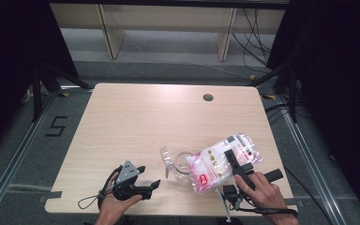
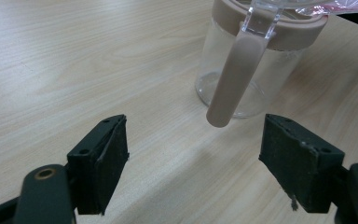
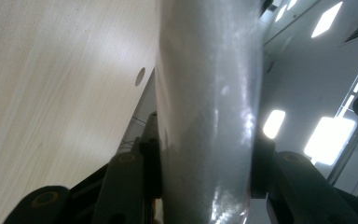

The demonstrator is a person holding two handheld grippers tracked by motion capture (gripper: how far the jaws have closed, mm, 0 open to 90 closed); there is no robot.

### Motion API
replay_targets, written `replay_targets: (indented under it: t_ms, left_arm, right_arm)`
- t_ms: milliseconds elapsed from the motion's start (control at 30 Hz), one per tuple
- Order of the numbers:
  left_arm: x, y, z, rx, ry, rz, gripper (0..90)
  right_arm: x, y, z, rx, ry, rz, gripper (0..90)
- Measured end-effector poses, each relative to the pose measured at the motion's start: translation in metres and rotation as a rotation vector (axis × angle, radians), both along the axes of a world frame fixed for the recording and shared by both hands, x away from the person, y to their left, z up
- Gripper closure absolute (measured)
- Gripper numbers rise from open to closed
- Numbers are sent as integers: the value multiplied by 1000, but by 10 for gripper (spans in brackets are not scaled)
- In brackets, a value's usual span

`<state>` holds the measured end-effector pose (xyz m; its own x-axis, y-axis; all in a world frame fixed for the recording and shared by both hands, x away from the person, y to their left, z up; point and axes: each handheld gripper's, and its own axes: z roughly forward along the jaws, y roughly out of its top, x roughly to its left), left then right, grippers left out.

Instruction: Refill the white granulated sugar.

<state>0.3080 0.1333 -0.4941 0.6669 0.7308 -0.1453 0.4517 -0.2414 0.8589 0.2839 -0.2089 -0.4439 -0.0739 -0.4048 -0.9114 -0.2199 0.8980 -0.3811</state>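
The right gripper (image 1: 235, 160) pinches the snack bag (image 1: 215, 164), tilted over the jar (image 1: 182, 167) just left of it, while the left gripper (image 1: 145, 180), jaws spread and empty, faces the jar.

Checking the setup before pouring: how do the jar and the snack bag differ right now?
The jar stands on the table, untouched; the snack bag is clamped in the right claw. The jar is rigid and looks empty; the bag is soft, printed pink-and-white and looks full. Both are see-through.
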Motion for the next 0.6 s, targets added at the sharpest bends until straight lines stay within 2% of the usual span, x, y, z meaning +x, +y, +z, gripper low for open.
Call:
replay_targets:
  t_ms: [33,67,100,133,200,300,333,433,467,533,567,600]
  left_arm:
    - [0,-1,0,-5,1,6,227]
    - [0,-1,0,-3,1,6,227]
    - [0,0,0,3,1,1,227]
    - [0,0,0,1,0,-2,227]
    - [0,0,0,2,0,2,227]
    - [0,0,0,1,0,-1,227]
    - [0,0,0,2,0,0,227]
    - [0,0,0,1,0,-1,227]
    - [0,0,0,3,0,2,227]
    - [0,-1,0,-14,6,11,227]
    - [0,0,0,-5,5,8,227]
    - [0,0,0,-8,5,9,227]
  right_arm:
    - [0,0,0,11,2,-6,612]
    - [1,1,2,-21,-3,14,612]
    - [2,2,3,-30,-11,32,612]
    - [1,2,3,-37,2,15,612]
    - [2,1,2,-20,9,9,613]
    - [1,2,4,-23,6,11,613]
    - [2,1,4,-18,4,30,613]
    - [1,2,5,-16,16,8,614]
    - [2,3,7,-33,12,27,614]
    - [1,3,7,-31,13,24,614]
    - [1,2,7,-9,21,13,614]
    - [1,2,8,-24,16,17,614]
